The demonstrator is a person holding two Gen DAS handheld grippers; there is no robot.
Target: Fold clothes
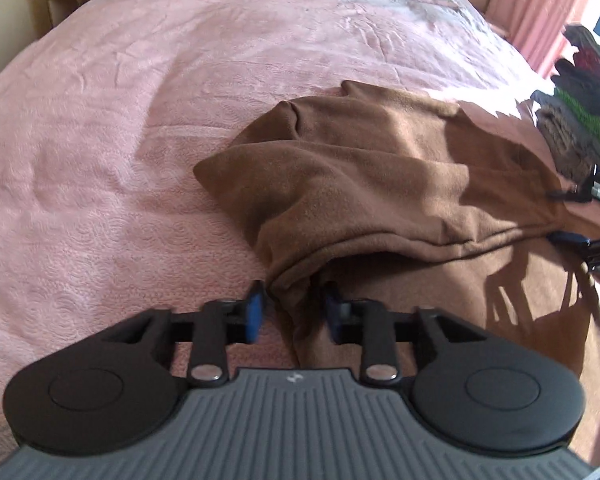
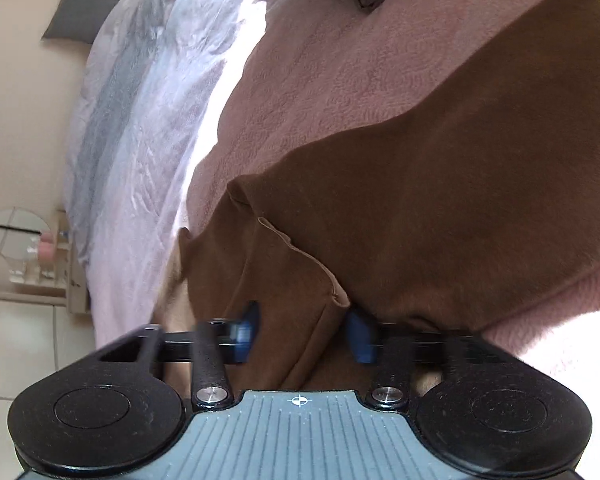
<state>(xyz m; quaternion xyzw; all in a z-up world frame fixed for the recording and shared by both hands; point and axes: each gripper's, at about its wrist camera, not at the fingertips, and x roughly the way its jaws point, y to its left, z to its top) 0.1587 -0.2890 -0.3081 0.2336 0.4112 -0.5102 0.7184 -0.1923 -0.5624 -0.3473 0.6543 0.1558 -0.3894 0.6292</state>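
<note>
A brown garment (image 1: pixel 360 184) lies on the pink bedspread (image 1: pixel 140 160), its far part doubled over the near part. My left gripper (image 1: pixel 293 312) is shut on a bunched fold at the garment's left edge, with cloth filling the gap between the blue pads. At the far right of the left wrist view, my right gripper (image 1: pixel 576 216) is at the opposite edge. In the right wrist view, the right gripper (image 2: pixel 303 332) has its blurred blue pads set wide apart, open around a hemmed fold of the garment (image 2: pixel 440 200).
A pile of dark and green clothes (image 1: pixel 576 120) sits at the bed's right side. A grey and white duvet (image 2: pixel 140 120) covers the head of the bed. A round mirror (image 2: pixel 16 236) stands on a bedside unit. Pink curtains (image 1: pixel 540 8) hang at the right.
</note>
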